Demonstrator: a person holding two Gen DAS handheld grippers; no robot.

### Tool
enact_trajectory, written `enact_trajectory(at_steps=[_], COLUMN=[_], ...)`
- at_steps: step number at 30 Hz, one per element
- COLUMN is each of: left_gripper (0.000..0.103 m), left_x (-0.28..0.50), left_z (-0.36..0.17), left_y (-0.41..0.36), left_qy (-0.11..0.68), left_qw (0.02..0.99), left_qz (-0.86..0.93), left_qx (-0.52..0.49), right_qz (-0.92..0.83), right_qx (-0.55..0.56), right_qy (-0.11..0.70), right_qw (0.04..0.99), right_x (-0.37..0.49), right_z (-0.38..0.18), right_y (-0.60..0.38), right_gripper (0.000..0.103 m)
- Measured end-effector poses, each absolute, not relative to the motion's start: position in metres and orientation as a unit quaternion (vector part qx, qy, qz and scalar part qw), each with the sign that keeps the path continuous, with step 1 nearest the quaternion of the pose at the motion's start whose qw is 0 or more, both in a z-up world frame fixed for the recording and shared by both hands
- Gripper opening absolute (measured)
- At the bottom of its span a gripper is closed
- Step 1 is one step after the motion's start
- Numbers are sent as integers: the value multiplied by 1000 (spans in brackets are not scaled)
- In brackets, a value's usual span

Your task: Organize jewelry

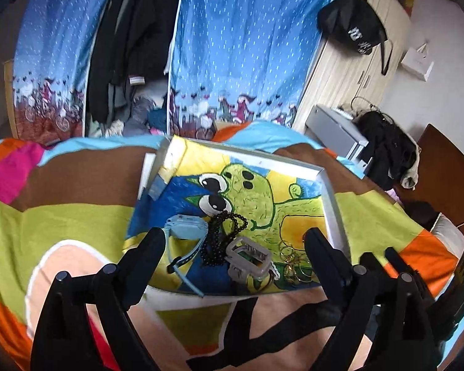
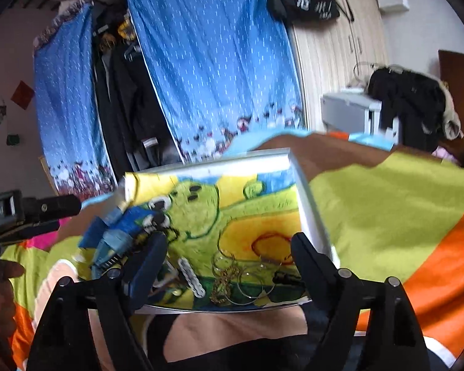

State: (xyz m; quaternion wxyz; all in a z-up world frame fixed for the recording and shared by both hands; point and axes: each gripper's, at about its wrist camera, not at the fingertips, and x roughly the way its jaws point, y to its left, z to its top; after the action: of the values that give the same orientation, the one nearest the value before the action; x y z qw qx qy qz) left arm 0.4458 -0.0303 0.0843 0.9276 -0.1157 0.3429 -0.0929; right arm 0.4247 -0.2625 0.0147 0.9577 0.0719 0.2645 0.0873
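Note:
A white-rimmed tray (image 1: 331, 198) with a green cartoon picture lies on the bed. At its near end are a blue watch (image 1: 185, 227), a black bead necklace (image 1: 222, 238), a grey hair clip (image 1: 249, 258) and several gold bangles (image 1: 295, 262). My left gripper (image 1: 235, 244) hangs open above these, and its fingers touch none of them. The right wrist view is blurred. In it my right gripper (image 2: 230, 256) is open over the gold bangles (image 2: 241, 275) and the grey clip (image 2: 191, 278), gripping nothing. The watch (image 2: 114, 241) lies left of it on the tray (image 2: 309, 210).
A striped blanket (image 1: 71, 216) in green, brown and orange covers the bed. Behind it hangs a blue curtain (image 1: 241, 46) over a wardrobe of dark clothes. A black bag (image 1: 352, 27) hangs on a wooden cabinet, with a grey box (image 1: 337, 130) and a dark coat (image 1: 386, 148) at the right.

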Motion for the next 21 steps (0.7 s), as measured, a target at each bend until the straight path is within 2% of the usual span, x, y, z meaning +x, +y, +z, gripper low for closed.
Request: enact_trajectory(at_steps=[3,6,8,21], left_gripper=[88,89,97,101], left_x=[420,390,371,240], left_z=[99,112,117,128], left_y=[-30,-30,-30,-15], left_qy=[319,290,273,189], left_qw=[938,949,954,975], left_qz=[-89,-91,-93,-94], left_qx=[-99,-88,-82,-67], right_qz=[92,102,110,133], right_qx=[69,65,70,60], right_qy=[241,215,197,129], right_qw=[964,969,972,981], right_x=[407,385,367,256], right_z=[32,49,60,83], right_y=[-264,-263,-263,-250], right_gripper=[94,98,103,103])
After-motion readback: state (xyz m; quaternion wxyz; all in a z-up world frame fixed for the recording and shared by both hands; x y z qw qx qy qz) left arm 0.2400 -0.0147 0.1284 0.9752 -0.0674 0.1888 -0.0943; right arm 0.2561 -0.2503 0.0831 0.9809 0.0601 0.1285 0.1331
